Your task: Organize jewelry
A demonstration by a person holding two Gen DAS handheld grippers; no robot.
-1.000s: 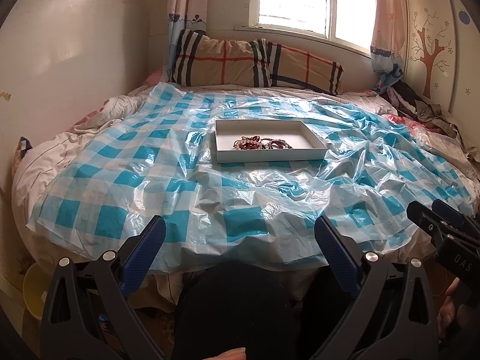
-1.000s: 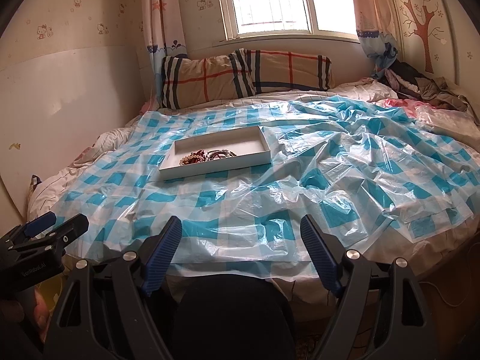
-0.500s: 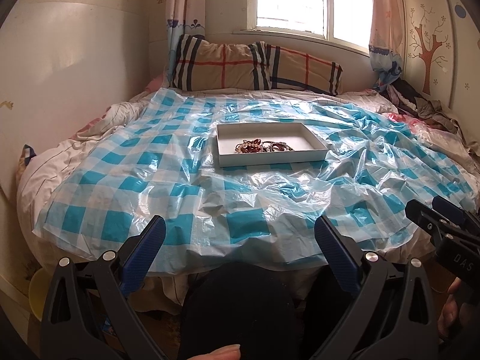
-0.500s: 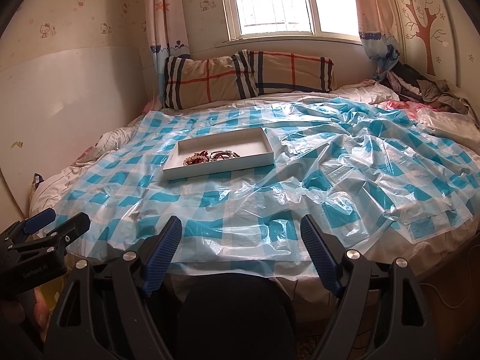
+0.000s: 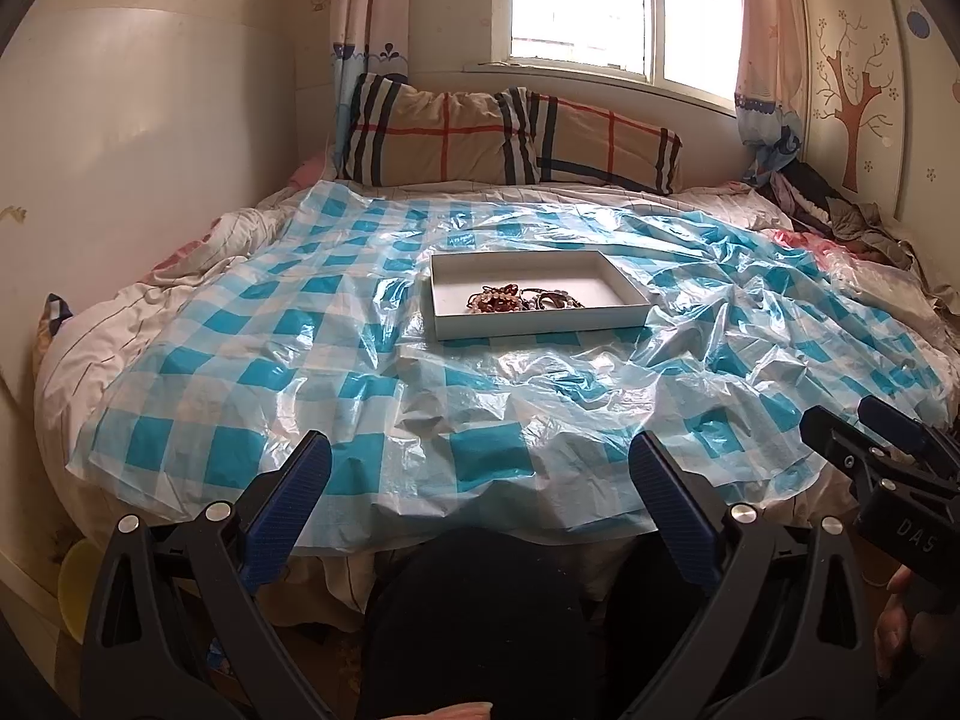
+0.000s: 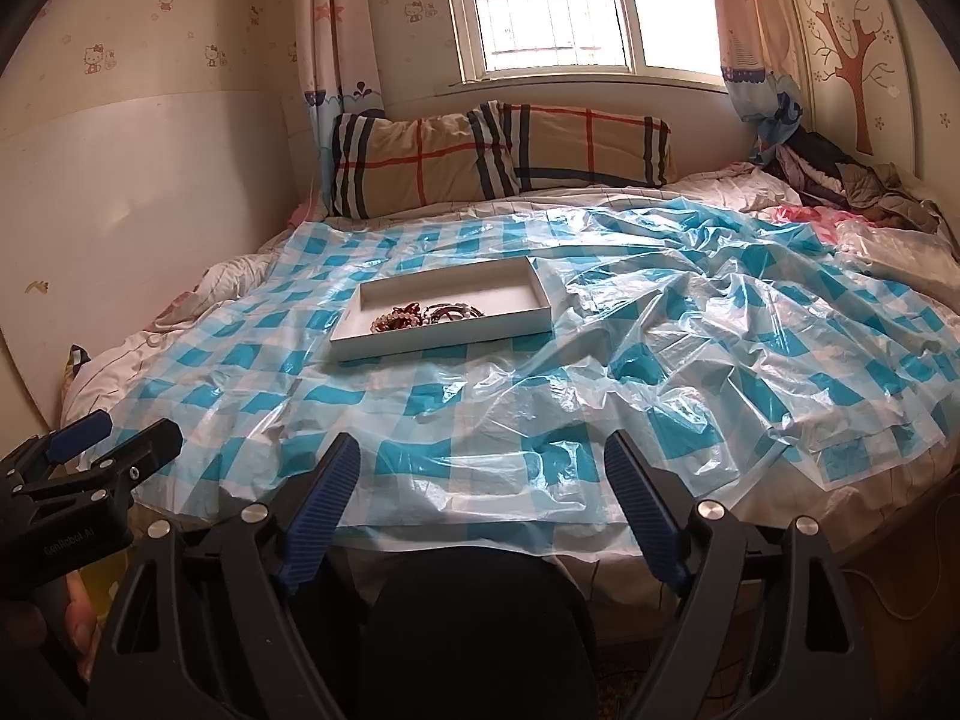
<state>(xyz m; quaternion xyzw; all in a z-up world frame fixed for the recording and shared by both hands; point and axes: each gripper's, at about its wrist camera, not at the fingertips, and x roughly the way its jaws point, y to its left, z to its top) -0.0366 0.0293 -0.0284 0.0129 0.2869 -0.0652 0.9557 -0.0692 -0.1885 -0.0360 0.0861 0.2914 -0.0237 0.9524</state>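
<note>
A shallow white tray [image 5: 540,324] lies in the middle of the bed on a blue-and-white checked plastic sheet [image 5: 372,396]. A tangle of beaded bracelets and other jewelry [image 5: 522,299] sits inside it near the front wall. My left gripper [image 5: 479,450] hangs open over the bed's near edge, well short of the tray, with nothing between its fingers. In the right wrist view the tray [image 6: 438,341] and jewelry [image 6: 426,315] lie ahead to the left. My right gripper [image 6: 483,449] is empty and its jaws are opening. Each gripper shows in the other's view: right [image 5: 852,417], left [image 6: 135,429].
Two plaid pillows [image 5: 510,141] lean against the wall under the window. A heap of clothes [image 6: 840,174] lies at the far right corner. The plastic sheet is crumpled on the right half [image 6: 750,324]. A white wall panel [image 5: 150,138] bounds the left side. A yellow basin [image 5: 78,576] stands on the floor.
Both views have barely shifted. The tray and jewelry lie as before, and both grippers keep their places at the bed's near edge.
</note>
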